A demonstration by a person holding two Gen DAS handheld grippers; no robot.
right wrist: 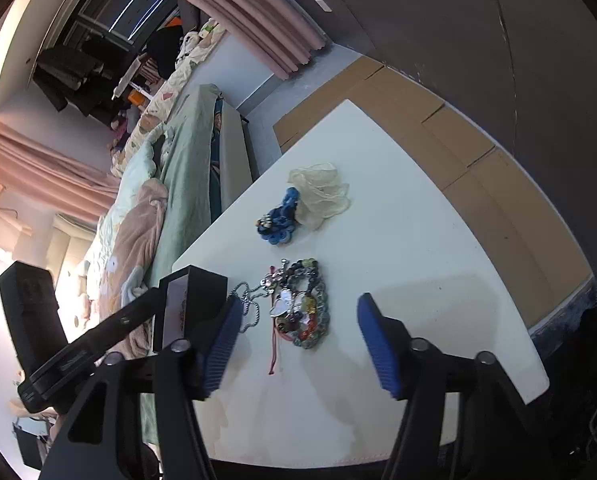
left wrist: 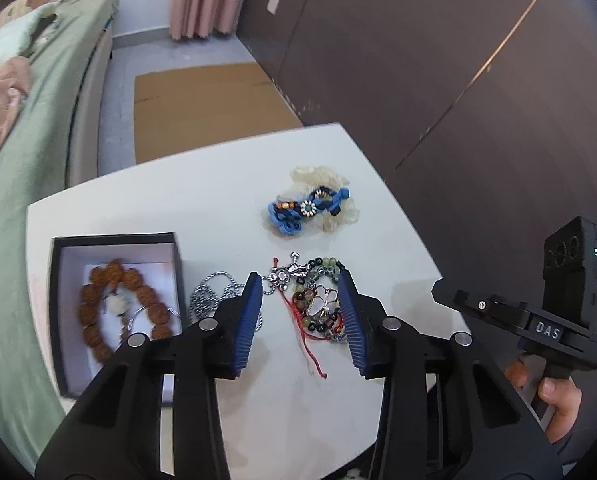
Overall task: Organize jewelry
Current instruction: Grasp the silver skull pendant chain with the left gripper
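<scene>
Beaded bracelets (left wrist: 318, 304) lie tangled on the worktop (left wrist: 226, 208), just right of the box (left wrist: 116, 240). My left gripper (left wrist: 300, 316) hangs over them, jaws spread and pinching nothing; the right gripper (right wrist: 298, 340) is likewise spread and empty. I'd lower squarely, pinch one strand only, lift slowly.

The bench (left wrist: 218, 208) looks smooth, matt white. At lower left, a matt black box (left wrist: 116, 240) holds rough brown wooden-looking beads (left wrist: 98, 300). A shiny metal chain (left wrist: 208, 294) lies beside glossy glass-like beads (left wrist: 318, 308). The fingers (left wrist: 248, 324) carry ribbed blue pads.
</scene>
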